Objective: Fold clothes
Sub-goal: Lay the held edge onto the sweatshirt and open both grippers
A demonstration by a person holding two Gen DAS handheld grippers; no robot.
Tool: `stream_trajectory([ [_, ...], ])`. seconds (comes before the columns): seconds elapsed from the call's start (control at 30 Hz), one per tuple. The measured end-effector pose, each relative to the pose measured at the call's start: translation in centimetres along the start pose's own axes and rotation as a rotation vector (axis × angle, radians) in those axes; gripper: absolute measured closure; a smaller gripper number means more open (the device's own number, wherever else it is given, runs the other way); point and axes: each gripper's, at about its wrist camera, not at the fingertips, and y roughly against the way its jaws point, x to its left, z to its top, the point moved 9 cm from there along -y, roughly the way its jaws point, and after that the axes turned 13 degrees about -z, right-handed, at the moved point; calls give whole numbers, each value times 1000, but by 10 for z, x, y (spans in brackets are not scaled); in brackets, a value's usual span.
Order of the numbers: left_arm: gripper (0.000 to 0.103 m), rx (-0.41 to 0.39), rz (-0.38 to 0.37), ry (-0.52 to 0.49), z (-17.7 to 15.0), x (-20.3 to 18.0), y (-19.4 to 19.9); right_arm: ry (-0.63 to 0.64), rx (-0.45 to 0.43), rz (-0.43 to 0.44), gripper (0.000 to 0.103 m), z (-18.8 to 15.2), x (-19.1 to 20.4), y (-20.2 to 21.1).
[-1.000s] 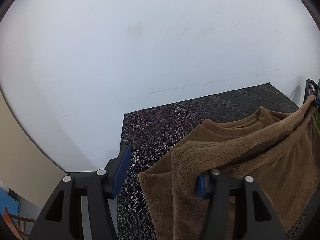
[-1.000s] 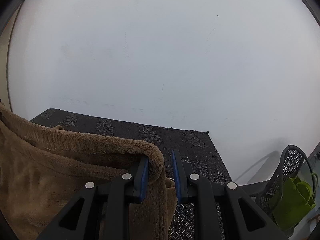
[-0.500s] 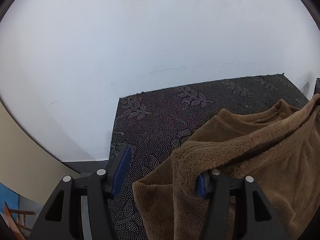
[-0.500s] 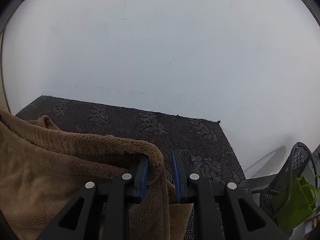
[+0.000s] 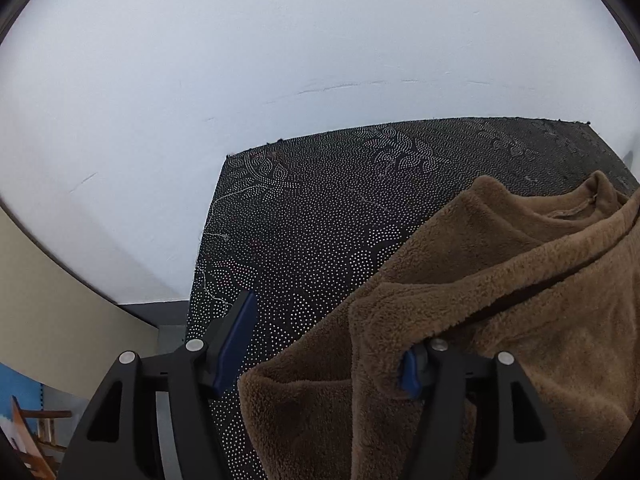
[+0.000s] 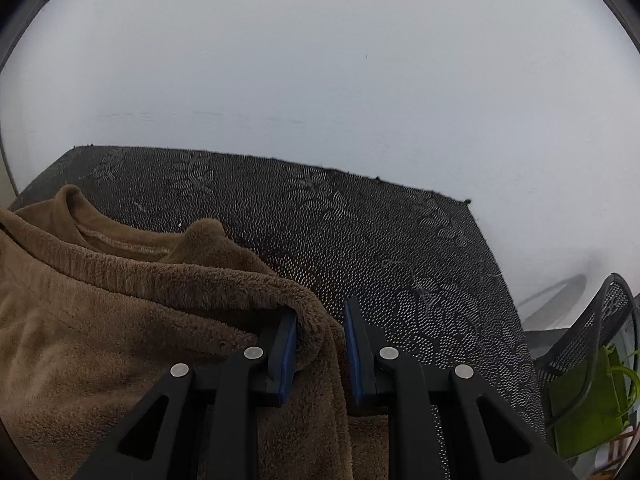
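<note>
Over on the left, the left gripper [image 5: 324, 356] has its jaws opening: one blue pad stands clear over the dark dotted tablecloth [image 5: 320, 208], while the brown fleece top [image 5: 500, 288] is draped against the other pad only. Nothing is pinched there, so that corner is let go, or very nearly.

The fleece top itself lies across the right-hand part of the table in this view, its neckline toward the white wall [image 5: 280, 60] and a doubled-over edge running back toward the grippers, as if a fold were being brought down onto the cloth.

On the right, the right gripper [image 6: 320, 340] is clenched on a thick rolled edge of the fleece top [image 6: 120, 312], a bunch of pile squeezed between its blue pads. Past the table's right corner a black mesh basket [image 6: 580, 344] sits with something green [image 6: 588, 400] in it.

The risk I see is lopsidedness. With one corner freed and the other gripped, any pull from the right could drag the fold askew or bunch it. The fluffy pile may also cling to the left pad and lift as that gripper withdraws, undoing the laid edge. Releasing the right side before it rests flat would let the roll spring open.
</note>
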Motion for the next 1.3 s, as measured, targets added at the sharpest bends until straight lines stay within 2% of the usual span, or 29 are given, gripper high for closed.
stream_trajectory([
  [0.13,23,15,38,-10,-1,4,-5,29,41,9,81,-4,7,-7],
  [0.2,12,14,69,-6,1,8,-4,41,47,10,81,-5,9,-8],
  [0.27,9,25,75,0,1,11,-4,54,63,17,77,-7,11,-11],
  [0.37,5,33,82,5,1,15,-1,31,87,38,64,-8,6,-11],
  [0.4,4,33,85,2,1,16,1,15,92,47,50,-7,3,-10],
  [0.43,4,34,87,-4,2,16,3,-9,94,54,41,-6,-2,-7],
  [0.47,3,35,87,-7,2,16,5,-29,88,67,40,-6,-5,-4],
  [0.57,2,36,74,-4,1,16,13,-80,57,108,40,-3,-16,11],
  [0.67,1,33,50,11,-1,16,22,-90,5,93,40,0,-27,30],
  [0.8,1,10,-51,87,-1,17,41,-123,-48,100,40,1,-40,58],
  [0.9,1,-19,-103,114,-4,12,60,-138,-81,141,40,2,-41,77],
  [1.03,1,-46,-146,94,-7,-4,79,-71,-87,219,40,-2,-19,96],
  [1.13,1,-50,-134,78,-2,-8,77,2,-61,271,40,-6,11,98],
  [1.2,1,-49,-122,106,2,-3,74,35,-32,293,40,-8,30,92],
  [1.3,1,-85,-178,183,6,-2,88,58,25,316,40,-10,53,78],
])
